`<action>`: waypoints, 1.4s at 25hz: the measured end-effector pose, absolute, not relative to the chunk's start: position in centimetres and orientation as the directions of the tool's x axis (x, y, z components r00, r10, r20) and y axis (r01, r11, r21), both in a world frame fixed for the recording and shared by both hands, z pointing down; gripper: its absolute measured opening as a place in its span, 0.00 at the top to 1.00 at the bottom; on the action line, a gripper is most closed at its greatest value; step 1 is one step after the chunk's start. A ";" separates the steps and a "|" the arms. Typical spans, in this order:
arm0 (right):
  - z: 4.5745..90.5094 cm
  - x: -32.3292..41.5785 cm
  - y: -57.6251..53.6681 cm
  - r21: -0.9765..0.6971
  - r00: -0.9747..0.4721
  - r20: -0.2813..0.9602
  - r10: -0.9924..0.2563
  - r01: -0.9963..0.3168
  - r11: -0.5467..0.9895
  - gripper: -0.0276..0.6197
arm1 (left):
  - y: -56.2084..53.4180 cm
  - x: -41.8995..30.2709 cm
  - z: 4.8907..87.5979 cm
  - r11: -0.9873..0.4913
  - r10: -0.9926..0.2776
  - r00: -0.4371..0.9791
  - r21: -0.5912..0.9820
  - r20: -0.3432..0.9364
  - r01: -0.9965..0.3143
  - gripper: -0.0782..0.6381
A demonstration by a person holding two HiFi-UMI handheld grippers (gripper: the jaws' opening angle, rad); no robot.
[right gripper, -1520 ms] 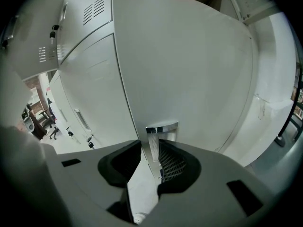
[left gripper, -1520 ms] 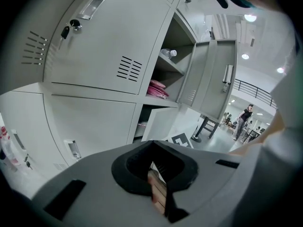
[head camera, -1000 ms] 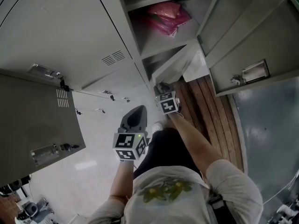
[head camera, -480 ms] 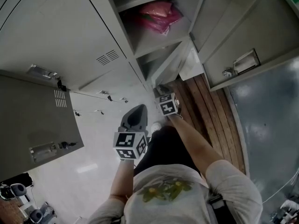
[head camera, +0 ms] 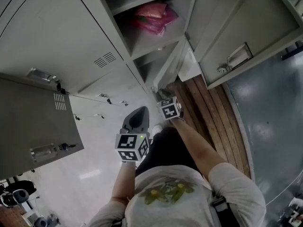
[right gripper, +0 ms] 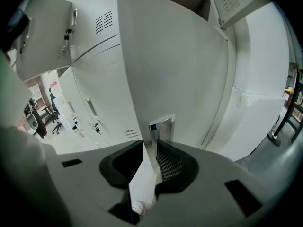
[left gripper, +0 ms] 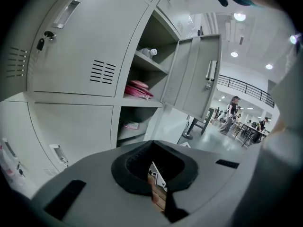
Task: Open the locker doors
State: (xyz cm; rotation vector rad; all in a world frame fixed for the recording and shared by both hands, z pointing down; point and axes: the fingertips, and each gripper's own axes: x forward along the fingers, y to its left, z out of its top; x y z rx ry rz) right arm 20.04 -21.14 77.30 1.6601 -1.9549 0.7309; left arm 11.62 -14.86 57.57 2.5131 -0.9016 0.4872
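No readable text, label or number anywhere. Left marker cube [head camera: 131, 148] and right marker cube [head camera: 169, 109]: square codes only, no letters. Pink packet [head camera: 152, 17] at 12 o'clock: print too small.

Bright, even indoor light fills all three views. Round ceiling lamps [left gripper: 240, 16] burn out to white in the left gripper view, and the hall [left gripper: 246, 122] behind them looks hazy. The pale floor [head camera: 90, 174] carries a soft streak of glare. The locker door [right gripper: 175, 70] is flatly lit, while the open shelves [head camera: 156, 39] sit in shade. Both gripper views bulge strongly, with black corners.
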 end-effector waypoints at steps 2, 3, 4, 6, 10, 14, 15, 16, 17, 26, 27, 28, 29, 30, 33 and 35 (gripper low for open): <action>77.2 20.2 -20.8 -0.091 -0.154 0.660 -0.736 -0.988 0.125 0.80 | -14.8 11.8 57.5 -0.702 -0.508 0.730 0.271 0.456 -0.658 0.85; 77.2 20.2 -20.7 -0.090 -0.153 0.662 -0.734 -0.988 0.124 0.80 | -14.7 11.9 57.5 -0.705 -0.506 0.732 0.271 0.457 -0.656 0.85; 77.3 20.3 -20.5 -0.090 -0.151 0.665 -0.731 -0.988 0.122 0.81 | -14.7 12.0 57.5 -0.708 -0.503 0.734 0.270 0.456 -0.653 0.85; 77.4 20.4 -20.0 -0.093 -0.150 0.674 -0.724 -0.989 0.118 0.82 | -14.6 12.2 57.4 -0.715 -0.497 0.738 0.266 0.456 -0.646 0.85; 77.5 20.7 -19.3 -0.086 -0.142 0.672 -0.727 -0.990 0.114 0.84 | -14.6 12.6 57.4 -0.725 -0.484 0.745 0.267 0.458 -0.635 0.85; 77.3 21.2 -18.6 -0.083 -0.136 0.677 -0.723 -0.991 0.109 0.85 | -14.5 13.4 57.4 -0.739 -0.467 0.755 0.266 0.461 -0.619 0.85; 77.3 21.3 -18.4 -0.084 -0.136 0.678 -0.722 -0.991 0.108 0.85 | -14.5 13.6 57.4 -0.742 -0.463 0.757 0.265 0.461 -0.615 0.85; 77.3 21.4 -18.2 -0.086 -0.136 0.678 -0.722 -0.991 0.105 0.86 | -14.5 13.8 57.5 -0.746 -0.459 0.759 0.264 0.462 -0.612 0.85; 77.4 21.5 -18.0 -0.089 -0.135 0.678 -0.722 -0.991 0.102 0.86 | -14.4 13.9 57.5 -0.749 -0.455 0.761 0.263 0.463 -0.608 0.85; 77.3 23.1 -16.1 -0.090 -0.117 0.678 -0.726 -0.993 0.077 0.87 | -14.0 15.3 57.7 -0.776 -0.417 0.780 0.264 0.467 -0.573 0.85; 77.3 23.3 -15.9 -0.089 -0.115 0.678 -0.726 -0.993 0.074 0.87 | -13.9 15.5 57.7 -0.779 -0.412 0.782 0.264 0.468 -0.569 0.85; 77.4 23.5 -15.8 -0.088 -0.113 0.676 -0.729 -0.994 0.072 0.87 | -13.8 15.7 57.8 -0.782 -0.408 0.783 0.263 0.469 -0.565 0.85; 77.5 23.7 -15.6 -0.087 -0.111 0.673 -0.731 -0.994 0.070 0.87 | -13.7 15.9 57.8 -0.785 -0.403 0.785 0.262 0.471 -0.561 0.85; 77.5 23.9 -15.5 -0.089 -0.109 0.674 -0.731 -0.994 0.067 0.87 | -13.7 16.1 57.9 -0.789 -0.398 0.786 0.262 0.472 -0.557 0.85; 77.5 24.5 -14.8 -0.096 -0.105 0.682 -0.724 -0.994 0.054 0.87 | -13.4 16.6 58.0 -0.798 -0.384 0.792 0.261 0.475 -0.544 0.85; 77.3 24.9 -14.4 -0.101 -0.107 0.685 -0.721 -0.994 0.051 0.87 | -13.3 17.0 58.1 -0.803 -0.375 0.795 0.262 0.476 -0.536 0.85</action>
